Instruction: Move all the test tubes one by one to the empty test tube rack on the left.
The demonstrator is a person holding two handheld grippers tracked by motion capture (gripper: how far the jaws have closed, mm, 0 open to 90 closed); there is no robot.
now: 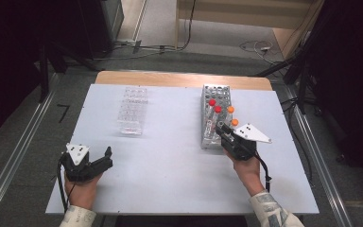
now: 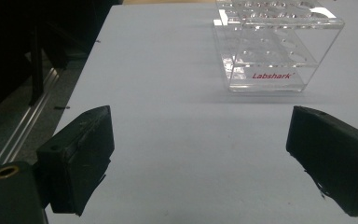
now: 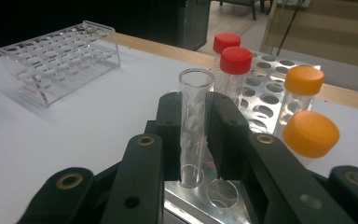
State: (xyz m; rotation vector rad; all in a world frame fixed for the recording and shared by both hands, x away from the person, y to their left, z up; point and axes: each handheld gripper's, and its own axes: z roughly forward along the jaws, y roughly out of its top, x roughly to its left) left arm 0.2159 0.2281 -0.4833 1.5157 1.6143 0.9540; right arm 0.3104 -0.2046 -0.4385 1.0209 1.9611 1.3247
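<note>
1. High view: a person's two hands rest on a white table [image 1: 170, 161], each holding one gripper. The left gripper [image 1: 105, 158] lies near the front left corner, jaws spread wide with nothing between them. The right gripper [image 1: 221, 128] reaches to the near end of a metal rack [image 1: 216, 94] at the table's right. Four capped tubes stand in that rack: two red-capped tubes [image 1: 214, 105] and two orange-capped tubes [image 1: 232, 116]. One clear plastic rack [image 1: 133, 111] sits apart, left of centre.

2. Left gripper view: two black jaws stand far apart above bare table, gripping nothing. The clear plastic rack [image 2: 275, 46], marked "Labshark" in red, stands ahead of them with no tubes in the holes that can be seen.

3. Right gripper view: the right gripper [image 3: 196, 135] has its two jaws closed on one uncapped glass tube [image 3: 195, 121], which stands upright with its foot in a hole at the metal rack's [image 3: 265, 98] near edge. Behind it stand two red-capped tubes [image 3: 233, 63]; to the right, two orange-capped tubes [image 3: 307, 130]. The clear plastic rack [image 3: 56, 63] lies well apart at upper left.
</note>
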